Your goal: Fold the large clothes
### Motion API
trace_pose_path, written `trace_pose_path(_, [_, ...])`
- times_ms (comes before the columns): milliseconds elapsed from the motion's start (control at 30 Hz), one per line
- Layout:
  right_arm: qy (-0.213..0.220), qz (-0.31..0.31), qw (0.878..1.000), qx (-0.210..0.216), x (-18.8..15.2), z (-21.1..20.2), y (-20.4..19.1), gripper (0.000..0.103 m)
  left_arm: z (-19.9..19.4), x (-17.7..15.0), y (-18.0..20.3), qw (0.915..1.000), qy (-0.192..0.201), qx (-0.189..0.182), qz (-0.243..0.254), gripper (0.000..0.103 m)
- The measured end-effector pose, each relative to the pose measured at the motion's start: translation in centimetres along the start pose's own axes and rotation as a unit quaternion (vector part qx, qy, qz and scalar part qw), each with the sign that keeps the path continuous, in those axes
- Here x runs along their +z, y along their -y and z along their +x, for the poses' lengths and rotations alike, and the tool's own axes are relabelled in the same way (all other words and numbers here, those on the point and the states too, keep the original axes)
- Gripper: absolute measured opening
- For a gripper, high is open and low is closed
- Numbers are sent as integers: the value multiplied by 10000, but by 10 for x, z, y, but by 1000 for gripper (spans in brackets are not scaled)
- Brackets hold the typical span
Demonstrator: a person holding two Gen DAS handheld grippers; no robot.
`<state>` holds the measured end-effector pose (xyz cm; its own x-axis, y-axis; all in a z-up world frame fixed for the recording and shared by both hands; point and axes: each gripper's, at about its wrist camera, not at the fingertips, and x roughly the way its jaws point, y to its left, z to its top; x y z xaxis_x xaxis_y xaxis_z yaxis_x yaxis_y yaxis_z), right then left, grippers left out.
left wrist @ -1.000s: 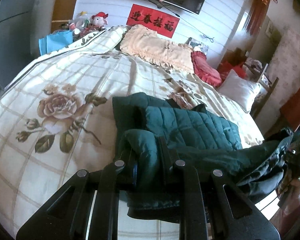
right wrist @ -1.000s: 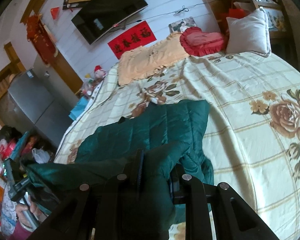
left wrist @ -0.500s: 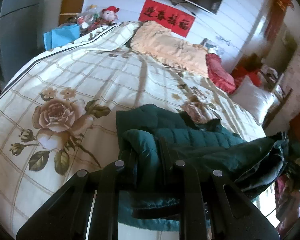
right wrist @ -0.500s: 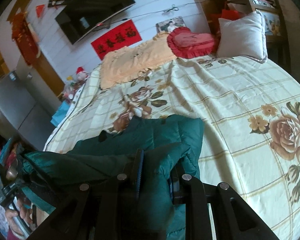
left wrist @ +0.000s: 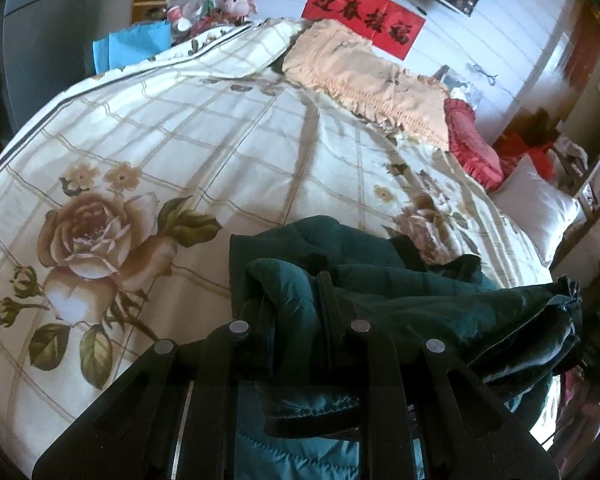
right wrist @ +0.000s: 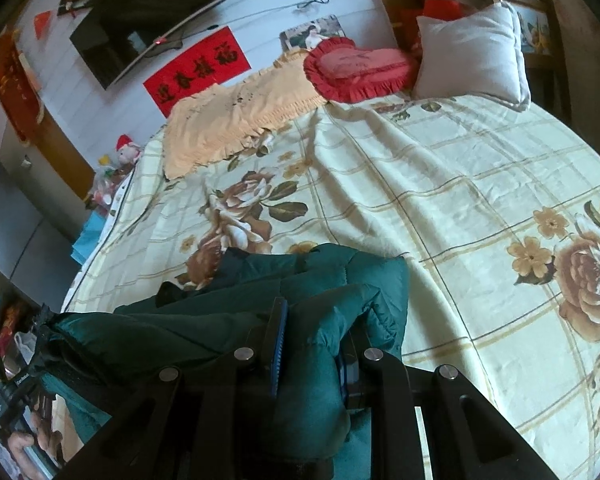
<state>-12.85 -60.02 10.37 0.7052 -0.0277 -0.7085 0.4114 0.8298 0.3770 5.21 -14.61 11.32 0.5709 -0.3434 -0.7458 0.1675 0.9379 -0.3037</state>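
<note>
A dark green quilted jacket (left wrist: 364, 264) lies on the near part of a bed with a cream floral cover (left wrist: 220, 128). My left gripper (left wrist: 296, 300) is shut on a bunched edge of the jacket, held above the part that rests on the bed. The fabric stretches taut to the right toward the other gripper at the frame's edge. In the right wrist view the same green jacket (right wrist: 340, 276) is pinched by my right gripper (right wrist: 312, 328), which is shut on a thick fold. From there the lifted edge runs left to the left gripper's body (right wrist: 16, 392), held by a hand.
At the head of the bed lie a peach fringed cloth (left wrist: 364, 76), a red heart cushion (right wrist: 356, 68) and a white pillow (right wrist: 472, 52). A TV (right wrist: 148, 16) and a red banner (left wrist: 364, 28) hang on the wall. Toys and a blue bag (left wrist: 132, 44) sit at the far left corner.
Both grippers have carried the lifted jacket edge forward over the bed toward the pillows. More of the quilted jacket body is now covered by the fold.
</note>
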Motion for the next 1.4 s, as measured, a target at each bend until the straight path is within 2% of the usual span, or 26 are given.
trace_pose_path(167, [-208, 282, 9994, -36, -1, 25, 9, 19, 17, -1, -2, 9997, -159, 46, -162, 18])
trace_pose_path(233, [-231, 530, 9982, 164, 0, 30, 15, 27, 21, 0, -6, 9992, -229, -60, -335, 20])
trace_pose_path(267, [-190, 608, 9976, 272, 1, 29, 17, 36, 22, 2, -7, 9989, -277, -124, -364, 21])
trace_pose_path(300, [-154, 649, 9972, 324, 3, 28, 17, 40, 22, 4, -9, 9985, -332, -220, -370, 22])
trace_pose_path(333, [-133, 654, 9972, 341, 4, 26, 16, 42, 21, 7, -11, 9979, -383, -353, -386, 24])
trace_pose_path(467, [71, 603, 9968, 529, 8, 11, 10, 64, 12, 17, -18, 9941, -541, -753, -559, 28])
trace_pose_path(600, [484, 406, 9974, 349, 12, -13, 0, 66, -1, 21, -15, 9930, -546, -927, -492, 37])
trace_pose_path(733, [906, 90, 9956, 235, 13, -36, -15, 66, -13, 24, -12, 9937, -367, -978, -405, 45])
trace_pose_path(800, [849, -236, 9957, 296, 11, -38, -31, 66, -16, 25, -10, 9948, -277, -902, -378, 48])
trace_pose_path(833, [803, -433, 9954, 307, 8, -37, -40, 66, -21, 26, -9, 9962, -117, -790, -349, 59])
trace_pose_path(867, [766, -633, 9945, 326, 4, -36, -51, 66, -24, 27, -10, 9969, 44, -705, -348, 65])
trace_pose_path(900, [702, -865, 9930, 386, -2, -34, -64, 66, -32, 28, -12, 9969, 336, -596, -396, 73])
trace_pose_path(967, [562, -1203, 9899, 492, -12, -26, -83, 66, -42, 28, -15, 9949, 678, -534, -522, 79])
trace_pose_path(1133, [201, -1893, 9798, 611, -41, 8, -134, 66, -42, 18, -2, 9960, 722, -448, -267, 80])
trace_pose_path(1200, [103, -2127, 9751, 611, -52, 25, -153, 66, -34, 8, 10, 9970, 712, -302, 17, 80])
trace_pose_path(1300, [-36, -2323, 9718, 412, -61, 51, -174, 66, -9, -2, 29, 9980, 488, 18, 398, 80])
trace_pose_path(1400, [-124, -2219, 9747, 221, -59, 77, -181, 66, 27, -10, 40, 9972, 103, 431, 606, 80])
